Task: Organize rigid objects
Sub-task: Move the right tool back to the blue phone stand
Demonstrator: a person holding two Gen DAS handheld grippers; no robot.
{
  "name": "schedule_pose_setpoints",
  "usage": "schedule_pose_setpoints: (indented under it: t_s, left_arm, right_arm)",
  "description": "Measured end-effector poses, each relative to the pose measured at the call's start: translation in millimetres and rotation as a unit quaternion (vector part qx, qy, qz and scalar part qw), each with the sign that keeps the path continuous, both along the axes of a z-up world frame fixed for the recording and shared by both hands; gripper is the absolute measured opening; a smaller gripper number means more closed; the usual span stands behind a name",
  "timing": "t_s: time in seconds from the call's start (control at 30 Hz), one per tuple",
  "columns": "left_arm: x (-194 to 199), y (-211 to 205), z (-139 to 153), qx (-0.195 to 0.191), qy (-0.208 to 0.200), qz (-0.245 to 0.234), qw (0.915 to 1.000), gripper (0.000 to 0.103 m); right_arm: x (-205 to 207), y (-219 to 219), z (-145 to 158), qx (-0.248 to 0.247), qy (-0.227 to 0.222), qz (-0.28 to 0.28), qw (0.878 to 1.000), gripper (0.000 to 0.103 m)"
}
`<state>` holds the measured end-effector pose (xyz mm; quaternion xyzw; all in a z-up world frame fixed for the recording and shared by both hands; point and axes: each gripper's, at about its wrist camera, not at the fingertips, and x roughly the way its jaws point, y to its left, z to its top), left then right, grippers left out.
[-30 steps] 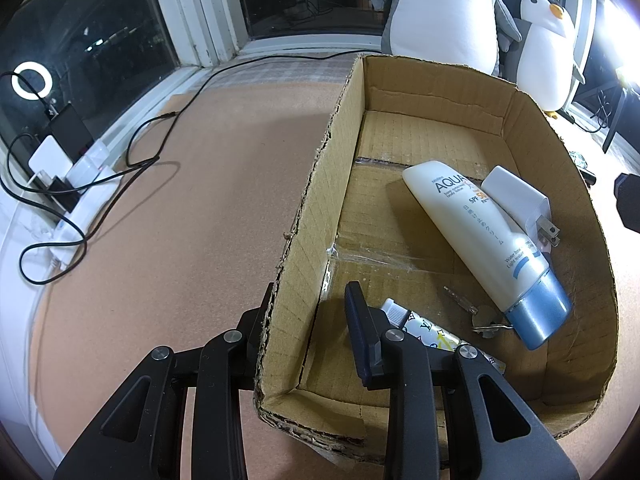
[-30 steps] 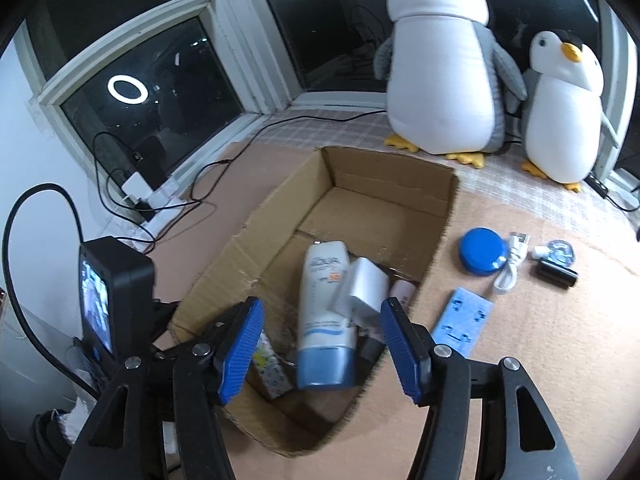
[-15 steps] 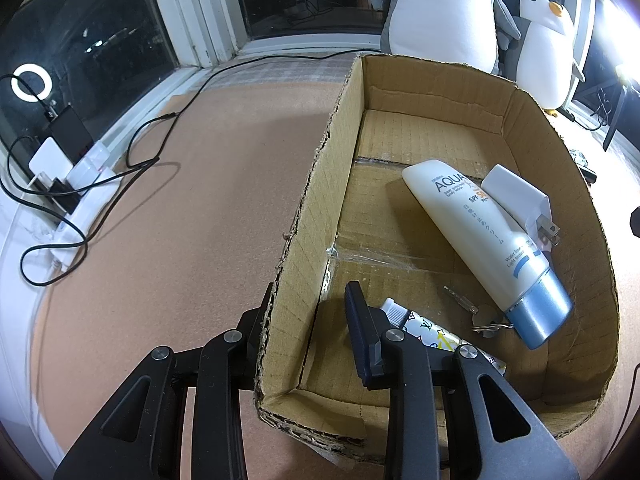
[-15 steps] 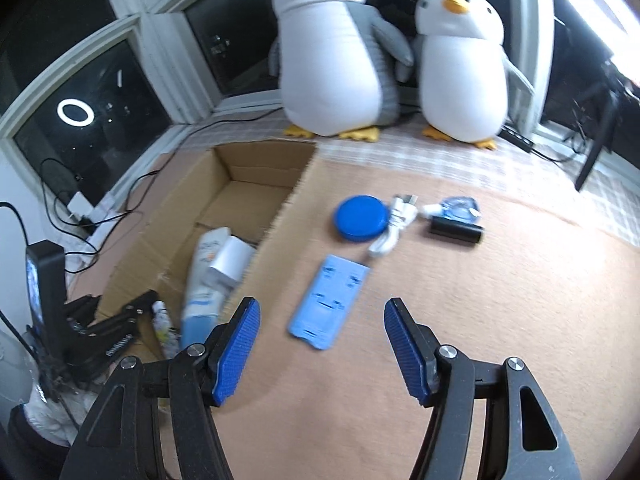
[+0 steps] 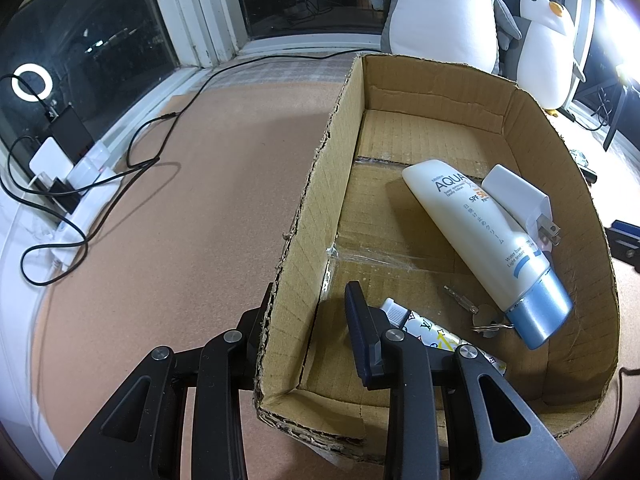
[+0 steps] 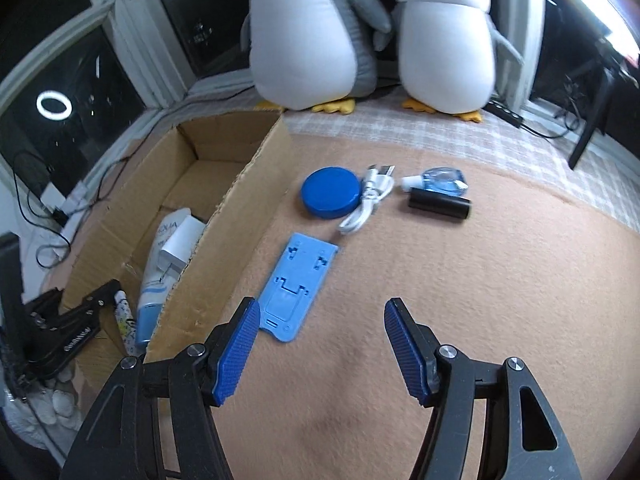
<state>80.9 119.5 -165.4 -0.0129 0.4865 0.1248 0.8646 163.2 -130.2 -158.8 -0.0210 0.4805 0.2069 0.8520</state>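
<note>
The left gripper (image 5: pixel 308 316) is clamped on the left wall of the cardboard box (image 5: pixel 316 200), one finger outside and one inside, near the box's close corner. The box is open-topped and shallow, its edges torn and ragged. Inside lies a white sunscreen tube (image 5: pixel 484 240) with a pale blue cap, slanting toward the near right corner; a white plug adapter (image 5: pixel 516 196) rests against its upper side. A small printed tube (image 5: pixel 436 340) lies by the inner finger, and a key (image 5: pixel 476 316), partly hidden by the cap, sits between the two tubes.

The right gripper (image 6: pixel 318 344) hangs over the tan mat (image 6: pixel 480 300) with its blue pads well apart and nothing between them. Just beyond its left pad lies a flat light-blue phone stand (image 6: pixel 298 284), close to the box's right wall. Farther off sit a round blue disc (image 6: pixel 330 192), a coiled white cable (image 6: pixel 366 200) touching it, a black cylinder (image 6: pixel 438 206), and what looks like a small clear-blue bottle (image 6: pixel 438 179), somewhat blurred. Two plush penguins (image 6: pixel 308 32) stand by the window.
</note>
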Motion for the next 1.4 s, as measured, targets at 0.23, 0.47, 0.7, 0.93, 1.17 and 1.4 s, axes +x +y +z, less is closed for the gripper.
schedule_pose_setpoints:
  t_s: [0.23,0.47,0.7,0.93,1.17,1.4]
  left_arm:
    - [0,0,0,0.000,0.000,0.000,1.0000,0.029]
    - [0,0,-1,0.000,0.000,0.000,1.0000,0.029]
    - [0,-1,-1,-0.001,0.000,0.000,1.0000,0.029]
    - [0,-1,-1,-0.001,0.000,0.001,1.0000,0.029]
    - [0,-1,-1,-0.001,0.000,0.000,1.0000,0.029]
    - [0,0,-1,-0.001,0.000,0.001,1.0000,0.029]
  right_arm:
    - [7,24,-15,-0.034,0.000,0.024,0.999,0.061]
    - [17,32,-23,-0.053,0.001,0.031,0.998,0.061]
    - [22,35,-25,-0.066,-0.002,0.046,0.997,0.061]
    - [28,36,-25,-0.085,-0.006,0.068,0.994,0.067]
    - [34,24,-23,-0.093,-0.004,0.059,0.994,0.068]
    - [41,27,-23,-0.053,0.029,0.057,0.997,0.069]
